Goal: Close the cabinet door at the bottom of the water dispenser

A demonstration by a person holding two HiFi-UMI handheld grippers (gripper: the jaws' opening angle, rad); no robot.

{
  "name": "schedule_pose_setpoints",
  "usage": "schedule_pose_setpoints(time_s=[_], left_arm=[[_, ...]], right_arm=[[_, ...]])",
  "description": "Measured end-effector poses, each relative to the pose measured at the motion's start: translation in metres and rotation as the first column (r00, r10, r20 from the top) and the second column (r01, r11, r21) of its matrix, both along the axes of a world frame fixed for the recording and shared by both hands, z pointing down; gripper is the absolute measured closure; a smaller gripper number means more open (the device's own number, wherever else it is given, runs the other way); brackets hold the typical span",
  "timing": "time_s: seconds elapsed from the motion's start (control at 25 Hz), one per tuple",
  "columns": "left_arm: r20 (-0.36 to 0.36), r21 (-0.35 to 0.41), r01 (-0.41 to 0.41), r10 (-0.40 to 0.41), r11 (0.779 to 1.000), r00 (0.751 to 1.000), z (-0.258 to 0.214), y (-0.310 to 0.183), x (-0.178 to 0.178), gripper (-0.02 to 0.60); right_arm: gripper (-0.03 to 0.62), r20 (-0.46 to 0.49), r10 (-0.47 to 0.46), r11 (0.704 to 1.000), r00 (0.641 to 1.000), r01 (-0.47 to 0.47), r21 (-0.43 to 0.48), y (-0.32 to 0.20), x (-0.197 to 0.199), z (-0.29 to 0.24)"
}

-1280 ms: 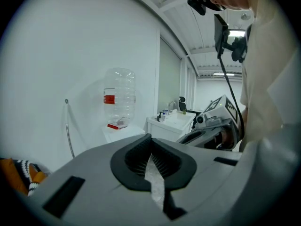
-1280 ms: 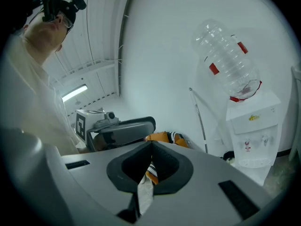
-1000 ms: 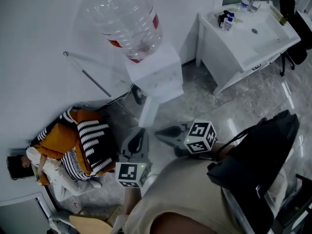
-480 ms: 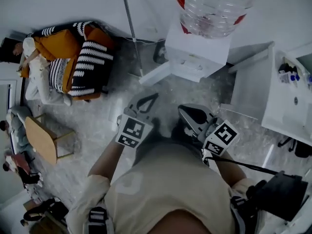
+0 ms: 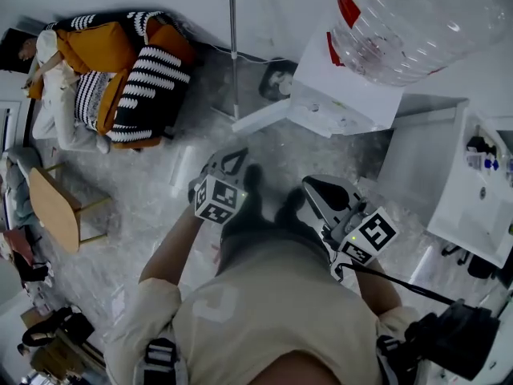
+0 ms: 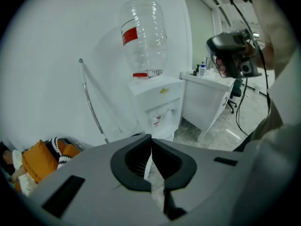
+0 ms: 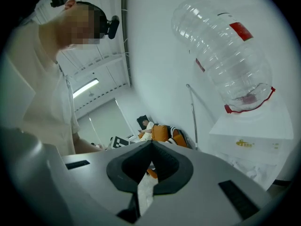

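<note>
The white water dispenser [image 5: 345, 95] stands at the upper right of the head view with a clear bottle [image 5: 417, 22] on top. Its white bottom cabinet door [image 5: 260, 115] sticks out open to the left near the floor. My left gripper [image 5: 230, 161] is shut and empty, pointing down at the floor just in front of the door, apart from it. My right gripper [image 5: 314, 189] is shut and empty too, lower right of the door. In the left gripper view, the dispenser [image 6: 157, 102] rises beyond the closed tips [image 6: 150, 138]. The right gripper view shows the bottle [image 7: 225, 55] above its closed tips [image 7: 150, 142].
A person lies on orange and striped cushions [image 5: 120, 62] at the upper left. A metal pole [image 5: 233, 38] leans on the wall. A white sink cabinet [image 5: 473, 191] stands right of the dispenser. A small wooden table [image 5: 56, 211] is at the left, a black bag [image 5: 457, 343] at the lower right.
The head view has swung round, so the dispenser now sits at the upper right. My left gripper has dropped toward the floor near the open door. The right gripper shifted a little.
</note>
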State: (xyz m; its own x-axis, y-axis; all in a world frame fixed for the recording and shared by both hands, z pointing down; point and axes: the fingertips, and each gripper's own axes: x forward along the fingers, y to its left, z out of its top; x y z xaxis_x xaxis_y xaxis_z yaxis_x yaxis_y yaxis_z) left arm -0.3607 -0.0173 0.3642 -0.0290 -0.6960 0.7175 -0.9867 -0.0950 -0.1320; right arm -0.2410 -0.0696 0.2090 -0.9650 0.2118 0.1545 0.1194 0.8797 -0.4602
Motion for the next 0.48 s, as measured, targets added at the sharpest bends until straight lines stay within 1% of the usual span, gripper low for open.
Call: schedule_pose_setpoints(time_s=[0.16,0.28,0.36,0.48], left_arm=[[-0.009,-0.042,-0.033,0.033,0.999,0.999,0.045,0.009,-0.036,0.591],[0.000,-0.053,-0.057,0.057,0.997,0.998,0.074,0.007,-0.063,0.591],[0.010,-0.056,-0.060,0.060,0.997,0.998,0.093,0.004,-0.078,0.590],[0.037,-0.068,-0.062,0.065,0.996,0.997,0.125,-0.003,-0.105,0.591]], right_arm=[[0.583,-0.045,0.042,0.998,0.998,-0.044,-0.040,0.014,-0.032,0.017],[0.583,-0.065,0.059,0.994,0.996,-0.064,-0.088,0.026,-0.055,0.032],[0.583,-0.081,0.049,0.993,0.995,-0.057,-0.105,0.036,-0.066,0.046],[0.583,-0.114,0.022,0.996,0.993,-0.032,-0.089,0.043,-0.085,0.077]])
